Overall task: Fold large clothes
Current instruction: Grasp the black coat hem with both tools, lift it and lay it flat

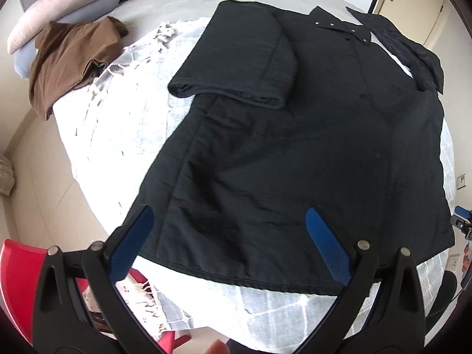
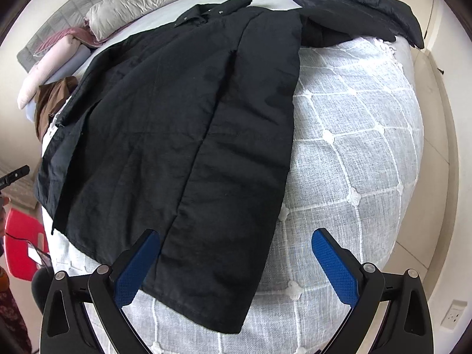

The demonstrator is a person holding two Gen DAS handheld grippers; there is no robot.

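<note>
A large black coat (image 1: 295, 147) lies flat on the bed, collar at the far end, hem toward me. Its left sleeve (image 1: 236, 59) is folded across the chest. In the right wrist view the coat (image 2: 177, 118) spreads over the bed, with its right side folded in along a straight edge. My left gripper (image 1: 230, 221) is open and empty, hovering above the hem's left part. My right gripper (image 2: 233, 247) is open and empty, above the hem's right corner. The tip of the right gripper also shows at the left wrist view's right edge (image 1: 461, 221).
A white patterned bedspread (image 2: 354, 147) covers the bed. A brown garment (image 1: 70, 59) and pillows (image 1: 44, 20) lie at the far left. A dark quilted jacket (image 2: 354, 6) lies at the far right corner. A red stool (image 1: 17, 280) stands by the bed's near left.
</note>
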